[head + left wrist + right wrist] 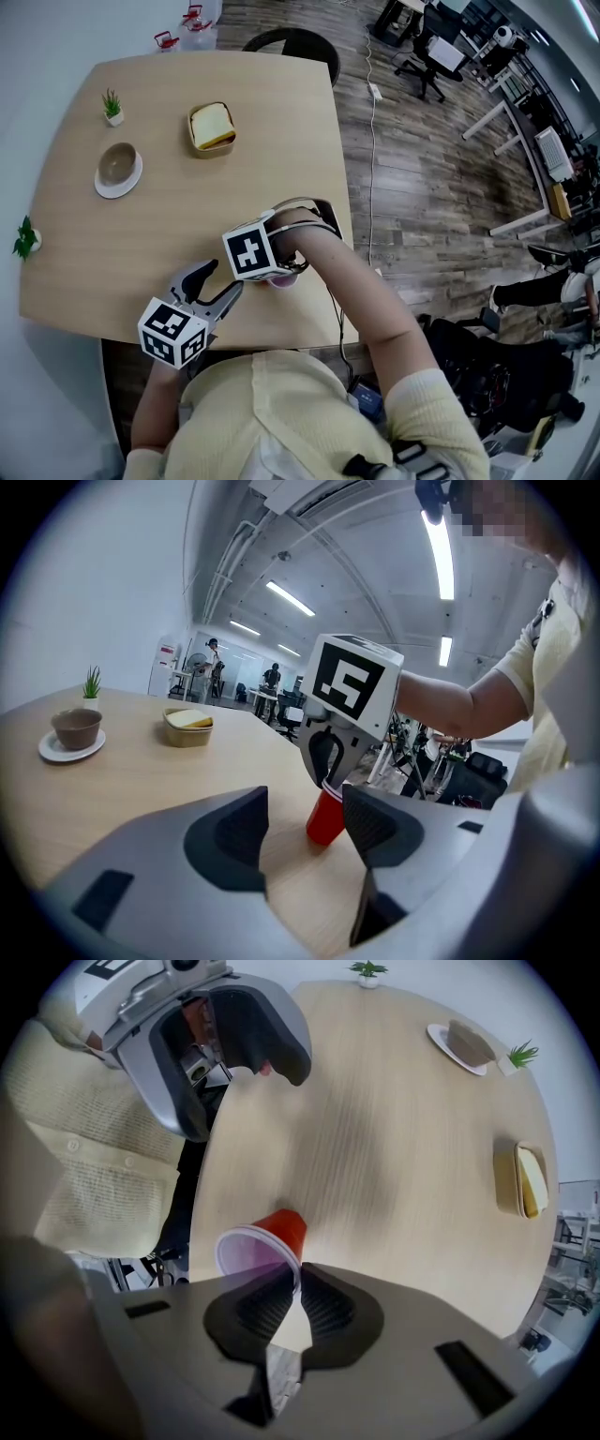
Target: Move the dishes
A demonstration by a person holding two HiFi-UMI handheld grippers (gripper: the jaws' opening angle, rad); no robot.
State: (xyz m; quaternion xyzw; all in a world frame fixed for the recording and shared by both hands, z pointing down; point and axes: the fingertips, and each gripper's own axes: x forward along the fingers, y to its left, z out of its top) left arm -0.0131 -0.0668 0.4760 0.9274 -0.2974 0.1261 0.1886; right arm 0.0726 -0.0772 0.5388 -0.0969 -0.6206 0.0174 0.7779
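Head view: a person in a pale yellow knit sleeve leans over a light wooden table (178, 220), with the left gripper (223, 281) and the right gripper (284, 275) both close to the table's near edge.
Right tongs: the right gripper points steeply down. Its jaws are almost together, pinching the wall of the red cup (272, 1237) at the rim, one pad inside the mouth and one outside.
Cup position: the red cup is by the near edge of the table, just beside the left gripper and slightly tilted. Whether its base touches the wood cannot be told.
Left tongs: the left gripper's jaws stand apart with nothing pressed between the pads. It aims low across the tabletop, and the red cup shows beyond the gap.
Bowl: a brown bowl (117, 163) sits on a white saucer (106, 190) at the far left of the table, well apart from both grippers.
Container: a tan container (212, 127) with something yellow inside stands near the bowl, not touching it.
Plants: one small potted plant (112, 107) stands beyond the bowl, and another potted plant (25, 238) sits at the table's left edge.
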